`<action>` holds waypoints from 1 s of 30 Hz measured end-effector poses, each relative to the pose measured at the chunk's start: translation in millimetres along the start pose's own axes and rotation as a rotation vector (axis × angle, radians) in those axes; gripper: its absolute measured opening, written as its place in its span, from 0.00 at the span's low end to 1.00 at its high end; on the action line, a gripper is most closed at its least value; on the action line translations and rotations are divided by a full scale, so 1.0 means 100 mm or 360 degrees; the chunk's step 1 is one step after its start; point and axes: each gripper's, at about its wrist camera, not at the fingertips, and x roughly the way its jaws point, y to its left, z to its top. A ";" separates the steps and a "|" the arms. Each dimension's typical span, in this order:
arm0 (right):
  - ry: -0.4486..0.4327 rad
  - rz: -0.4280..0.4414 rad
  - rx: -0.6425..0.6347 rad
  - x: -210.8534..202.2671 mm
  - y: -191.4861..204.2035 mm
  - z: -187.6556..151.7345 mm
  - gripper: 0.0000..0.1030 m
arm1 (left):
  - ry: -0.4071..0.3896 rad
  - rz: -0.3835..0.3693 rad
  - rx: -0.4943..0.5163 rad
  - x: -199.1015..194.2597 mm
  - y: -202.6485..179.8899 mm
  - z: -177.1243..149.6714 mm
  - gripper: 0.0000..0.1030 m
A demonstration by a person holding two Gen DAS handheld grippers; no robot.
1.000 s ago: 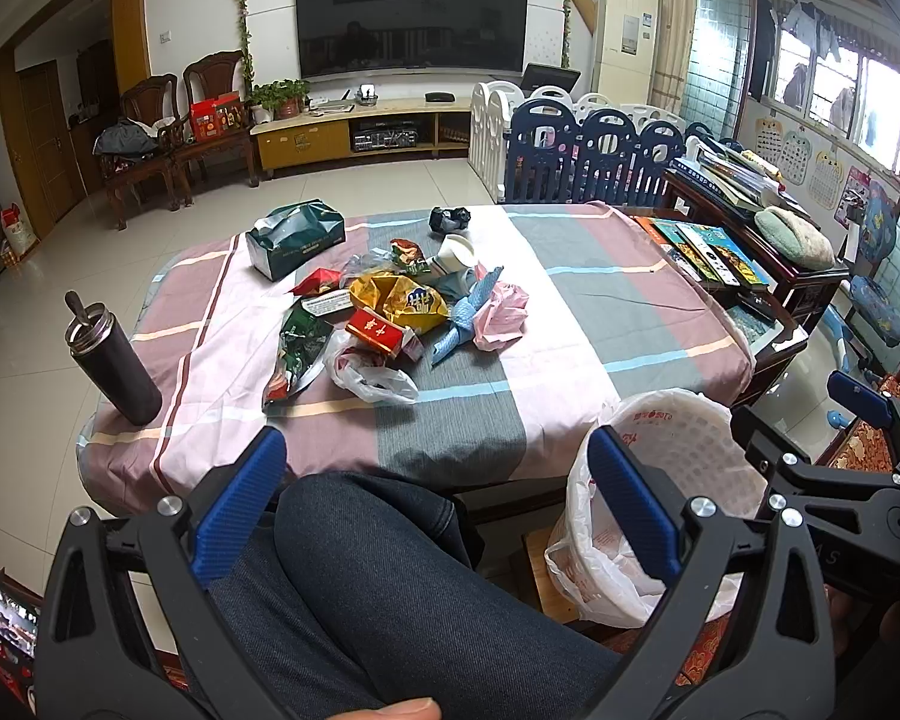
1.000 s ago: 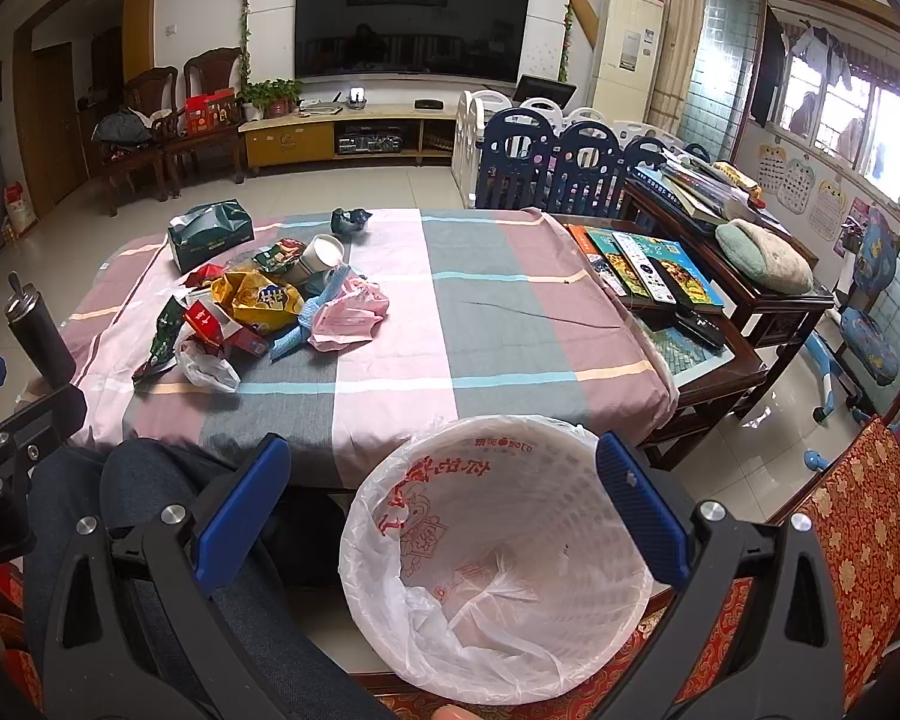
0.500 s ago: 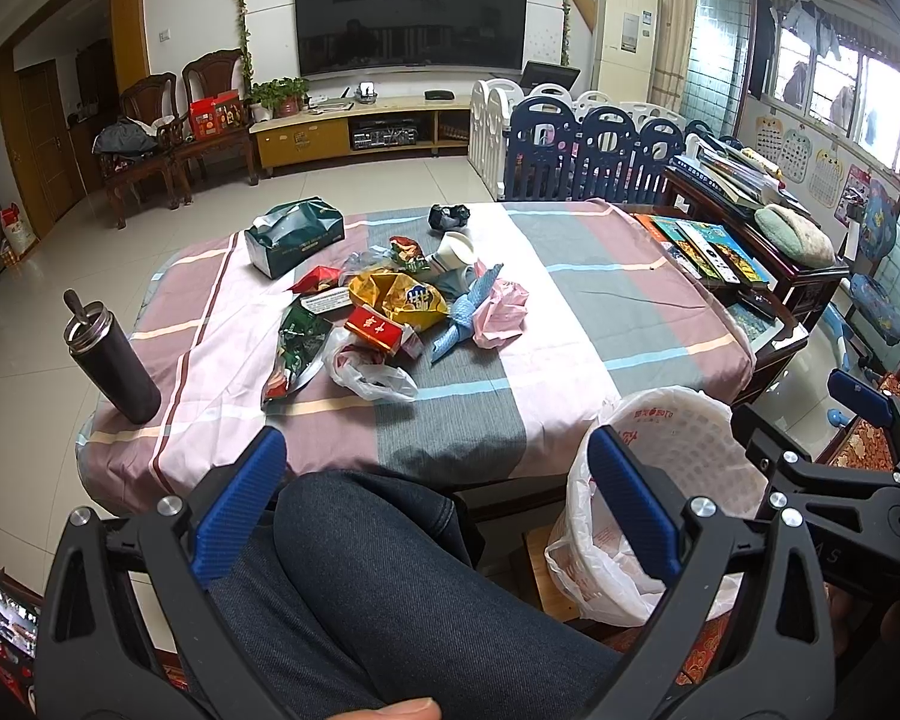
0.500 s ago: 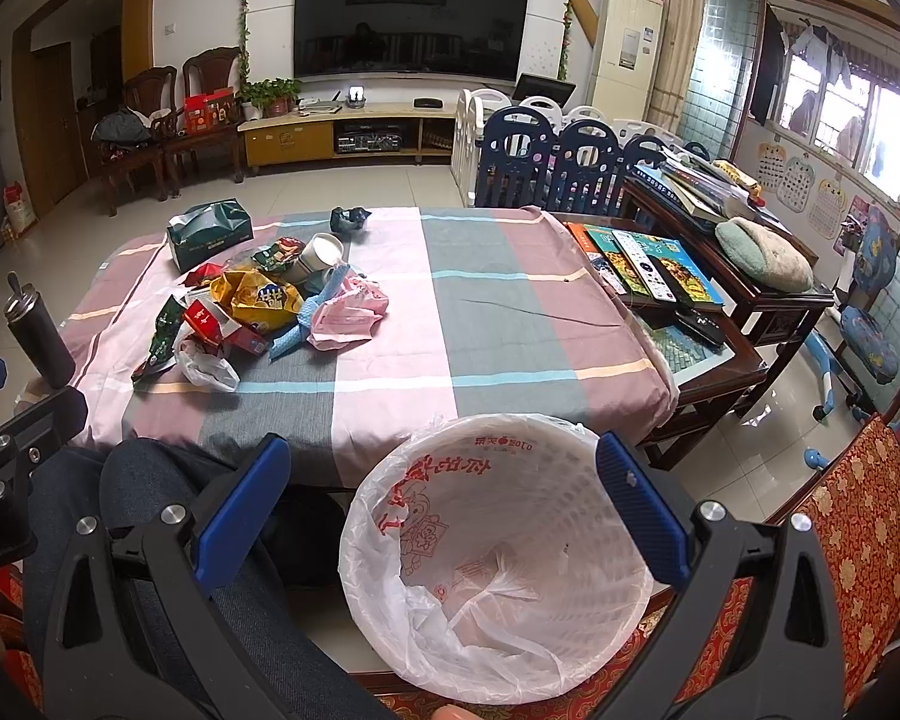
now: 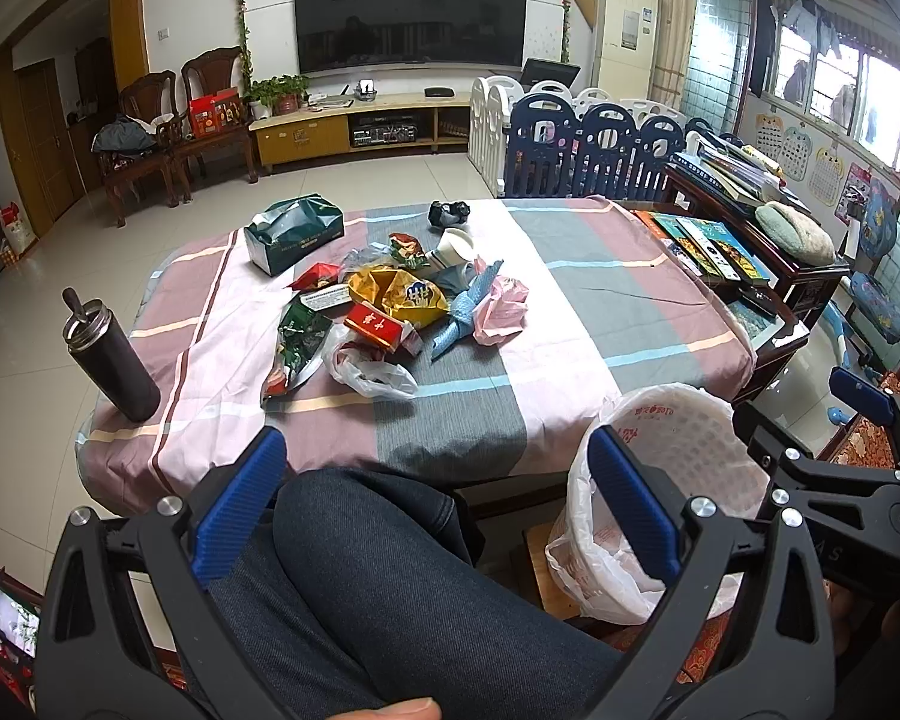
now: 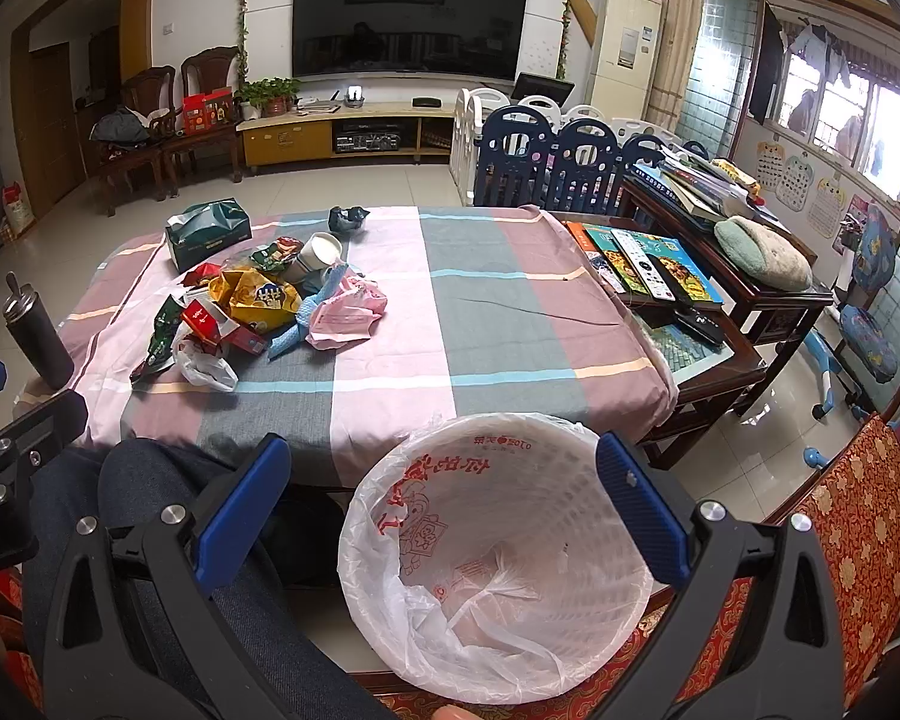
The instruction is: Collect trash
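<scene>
Trash pile on the table, both grippers spread and empty

The trash pile point(image 5: 390, 306) lies on the striped table point(image 5: 570, 300) at about 12 o'clock from the left gripper point(image 5: 435, 507), well apart. From the right gripper point(image 6: 444, 510) it sits at 11 o'clock; the lined bin point(image 6: 498, 546) is between its wide-spread fingers, untouched.

A matt striped cotton cloth point(image 6: 498, 324) covers the tabletop, where glossy crinkled foil snack wrappers point(image 6: 258, 300) lie beside a dark brushed-metal flask point(image 5: 111, 357), while near right a thin translucent plastic liner point(image 6: 450, 618) fills the white latticed plastic bin point(image 6: 546, 480).
</scene>
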 end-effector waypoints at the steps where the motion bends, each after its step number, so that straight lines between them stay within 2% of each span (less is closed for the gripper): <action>1: 0.0001 0.0000 0.0000 0.00 0.00 0.00 0.97 | 0.0000 0.0000 0.0000 0.00 0.00 0.01 0.97; 17: 0.0026 -0.0018 -0.0019 0.09 0.00 -0.07 0.97 | 0.0017 -0.0006 -0.0002 0.04 0.01 -0.04 0.97; 19: 0.0036 -0.0074 -0.0070 0.15 0.02 -0.07 0.97 | 0.0023 -0.0035 -0.0010 0.06 0.02 -0.03 0.97; 22: 0.0019 -0.0242 -0.0254 0.32 0.02 0.02 0.97 | 0.0029 -0.0066 -0.0037 0.11 0.06 -0.05 0.97; 23: 0.0052 -0.0230 -0.0234 0.39 -0.01 0.05 0.97 | 0.0043 -0.0047 -0.0044 0.16 0.10 -0.06 0.97; 25: 0.0169 -0.0122 -0.0141 0.59 -0.11 0.10 0.97 | 0.0103 0.0007 -0.0095 0.29 0.23 -0.09 0.96; 26: 0.0203 -0.0086 -0.0102 0.69 -0.13 0.11 0.93 | 0.0135 0.0035 -0.0154 0.36 0.36 -0.12 0.92; 27: 0.0208 -0.0068 -0.0095 0.76 -0.11 0.11 0.86 | 0.0159 0.0055 -0.0211 0.41 0.47 -0.13 0.80; 29: 0.0241 0.0013 -0.0105 0.94 0.01 0.10 0.79 | 0.0212 0.0091 -0.0333 0.51 0.71 -0.16 0.63; 30: 0.0264 0.0068 -0.0111 1.03 0.09 0.09 0.76 | 0.0239 0.0103 -0.0413 0.58 0.86 -0.20 0.57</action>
